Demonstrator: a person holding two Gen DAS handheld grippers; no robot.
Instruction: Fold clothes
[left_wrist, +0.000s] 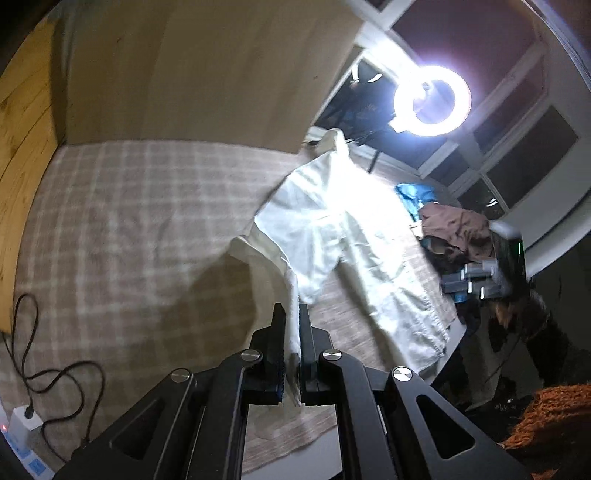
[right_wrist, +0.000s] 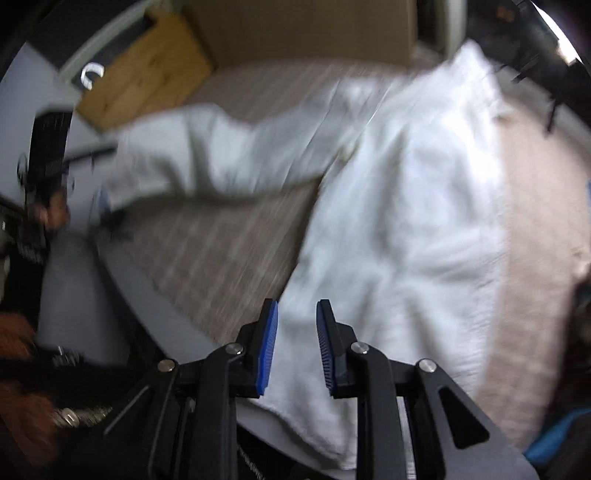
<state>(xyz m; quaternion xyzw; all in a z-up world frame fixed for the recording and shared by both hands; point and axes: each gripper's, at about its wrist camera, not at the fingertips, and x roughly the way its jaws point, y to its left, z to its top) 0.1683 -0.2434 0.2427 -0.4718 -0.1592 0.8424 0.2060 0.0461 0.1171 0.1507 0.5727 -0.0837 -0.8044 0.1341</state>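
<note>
garment: white trousers (left_wrist: 343, 236) lay spread across the right half of the bed (left_wrist: 129, 229), waist end toward the far edge, one leg running to the near right edge and just over it.
left gripper (left_wrist: 291, 314): jaws together, clamped on a strip of the white cloth; the pinched leg rose off the cover as a raised band, likely so it could be carried over the other leg.
right gripper (right_wrist: 295, 314): jaws stood apart, nothing pinched; white cloth showed below and between them, not pressed. Read it as free, positioned over the hem end for a regrip.
right view: heavily blurred, so contact between the blue pads (right_wrist: 267, 347) and fabric could not be settled beyond that.
bed cover: plaid, bare on the left half; plenty of room there for the fold to land.
clutter: pile of brown and blue clothes (left_wrist: 454, 225) sat at the far right edge, just beside the trousers; probably the queue of unfolded items, kept off the work area.
cable (left_wrist: 48, 362): charger lead lay at the near left corner, well apart from the garment.
light: ring lamp (left_wrist: 430, 99) beyond the far right corner washed out the upper cloth.
stage: judged early, first lengthwise fold not yet laid.
risk: single pinch on thin fabric could slip or drag the whole garment.
</note>
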